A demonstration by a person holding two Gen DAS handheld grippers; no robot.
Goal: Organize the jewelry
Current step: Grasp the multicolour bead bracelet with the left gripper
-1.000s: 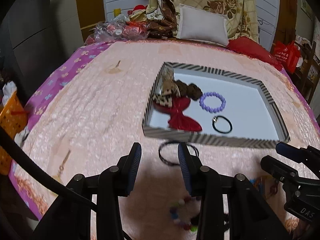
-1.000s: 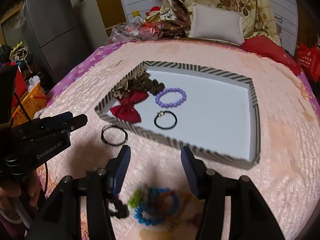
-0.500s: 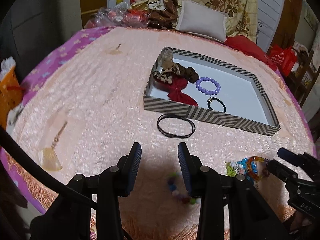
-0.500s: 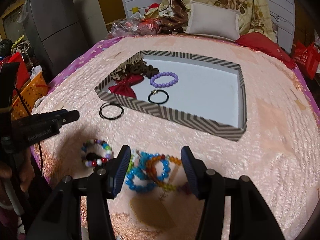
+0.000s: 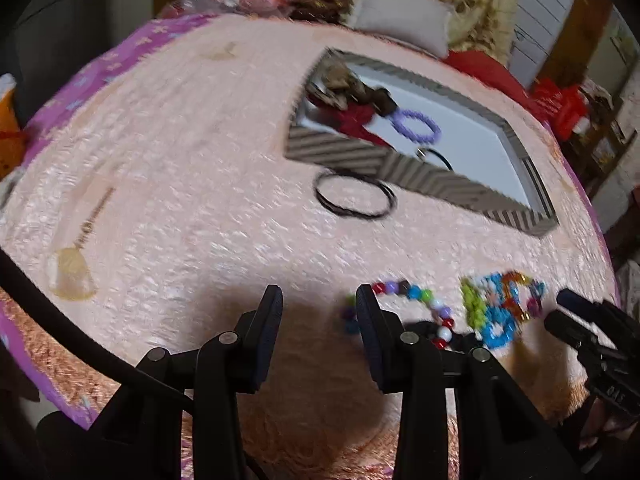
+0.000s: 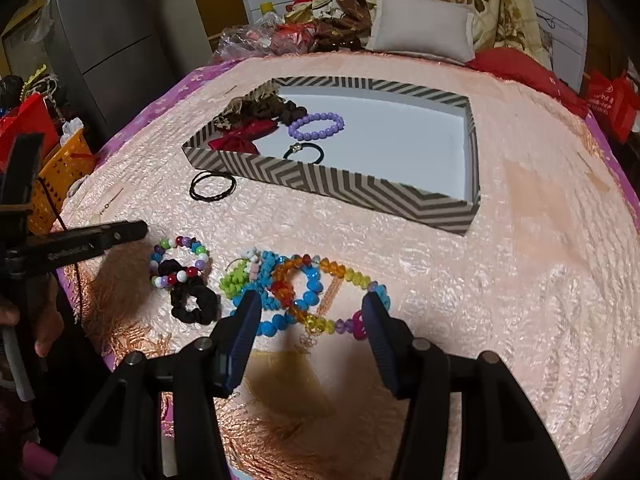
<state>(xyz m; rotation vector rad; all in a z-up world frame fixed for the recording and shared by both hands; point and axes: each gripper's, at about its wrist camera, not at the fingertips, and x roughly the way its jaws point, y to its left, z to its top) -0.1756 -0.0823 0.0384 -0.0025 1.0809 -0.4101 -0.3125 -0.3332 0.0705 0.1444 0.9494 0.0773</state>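
A zigzag-striped tray (image 6: pixel 360 186) on the pink bedspread holds a purple bead bracelet (image 6: pixel 317 125), a black hair tie (image 6: pixel 304 152), a red bow (image 6: pixel 240 140) and brown scrunchies. A black cord bracelet (image 6: pixel 212 185) lies just outside its near left corner. Near the bed's front edge lie a multicolour bead bracelet (image 6: pixel 178 260), a black scrunchie (image 6: pixel 192 304) and a pile of blue, orange, green and yellow bracelets (image 6: pixel 304 292). My right gripper (image 6: pixel 312 320) is open and empty over that pile. My left gripper (image 5: pixel 318 320) is open and empty, left of the multicolour bracelet (image 5: pixel 412 304).
Pillows and clutter (image 6: pixel 420 32) sit at the bed's far end. An orange basket (image 6: pixel 56 184) and a grey fridge (image 6: pixel 104 40) stand to the left of the bed. Red bags (image 6: pixel 612 104) are at the right. The bed's fringed front edge (image 6: pixel 280 432) is right below my grippers.
Both grippers have pulled back toward the front edge of the bed, so the loose bracelets near the edge have come into view. Both stay open. No item has moved.
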